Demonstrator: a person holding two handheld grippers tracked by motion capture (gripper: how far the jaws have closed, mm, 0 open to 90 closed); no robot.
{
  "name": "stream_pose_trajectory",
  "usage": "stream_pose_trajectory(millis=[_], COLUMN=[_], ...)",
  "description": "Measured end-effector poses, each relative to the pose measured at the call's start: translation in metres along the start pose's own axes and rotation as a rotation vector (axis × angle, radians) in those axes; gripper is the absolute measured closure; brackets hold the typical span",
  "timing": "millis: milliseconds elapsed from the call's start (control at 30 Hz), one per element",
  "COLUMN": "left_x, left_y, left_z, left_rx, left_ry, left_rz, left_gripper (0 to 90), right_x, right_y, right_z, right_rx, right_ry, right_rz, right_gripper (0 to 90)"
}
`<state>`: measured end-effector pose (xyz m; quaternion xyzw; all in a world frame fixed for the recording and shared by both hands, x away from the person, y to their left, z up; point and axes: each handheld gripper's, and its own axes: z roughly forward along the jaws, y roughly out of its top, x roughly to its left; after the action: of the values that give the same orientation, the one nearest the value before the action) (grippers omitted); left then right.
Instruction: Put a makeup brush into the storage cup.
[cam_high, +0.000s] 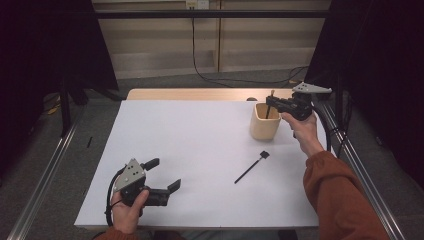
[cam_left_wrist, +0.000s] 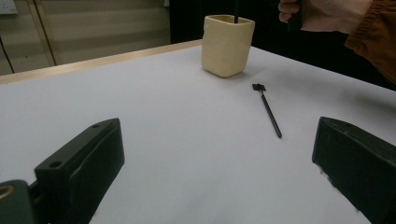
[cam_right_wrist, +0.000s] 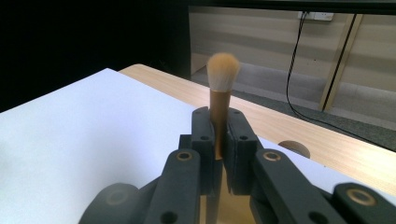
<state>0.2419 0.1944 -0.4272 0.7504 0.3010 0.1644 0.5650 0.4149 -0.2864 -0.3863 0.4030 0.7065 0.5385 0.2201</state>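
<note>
Brush pinched over cup, left gripper idle

Left gripper low at the near-left part of the white-covered desk, held in a hand, fingers spread wide with nothing between them, seen in the left gripper view as two black blocks apart over bare white sheet. Black thin tool flat on the desk right of centre, square head toward the cup, touching nothing. Cream cup upright near the far-right corner, well apart from the left gripper. Right gripper raised just above the cup's rim, fingers pressed on the brown handle of a brush, bristles up, handle running down into the cup in the high view.
</note>
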Motion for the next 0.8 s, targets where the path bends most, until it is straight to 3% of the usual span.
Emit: stream_pose_trajectory(millis=[267,333,433,467,533,700,800], left_x=[0.0000,-0.0002,-0.0006,-0.0006,0.0002,0.0003,0.0000], left_y=[0.0001,0.0006,0.0004,0.0004,0.0005,0.0003,0.0003], left_z=[0.0009,0.0022,0.0027,0.0023,0.0014,0.0013,0.0010], left_rx=[-0.003,0.001,0.002,-0.001,0.002,0.004,0.001], left_ry=[0.000,-0.001,-0.005,-0.003,-0.001,0.001,-0.007], left_rz=[-0.004,0.002,0.008,0.002,0.004,0.008,0.007], left_gripper=[2.2,2.2,2.2,2.2,2.2,2.2,2.1], right_x=[-0.0002,-0.0007,0.0000,0.0008,0.0008,0.0018,0.0018], right_y=[-0.0029,-0.0036,-0.0039,-0.0034,-0.0031,-0.0028,-0.0022], right_z=[0.0025,0.0031,0.0035,0.0041,0.0038,0.0026,0.0018], right_rx=[0.008,0.003,0.003,0.005,0.003,-0.017,-0.026], right_ry=[0.003,-0.006,-0.007,-0.014,-0.006,-0.015,-0.019], right_rz=[0.009,0.020,0.019,0.018,0.016,0.018,0.015], right_gripper=[82.3,74.1,70.0,56.0,50.6,26.3,17.7])
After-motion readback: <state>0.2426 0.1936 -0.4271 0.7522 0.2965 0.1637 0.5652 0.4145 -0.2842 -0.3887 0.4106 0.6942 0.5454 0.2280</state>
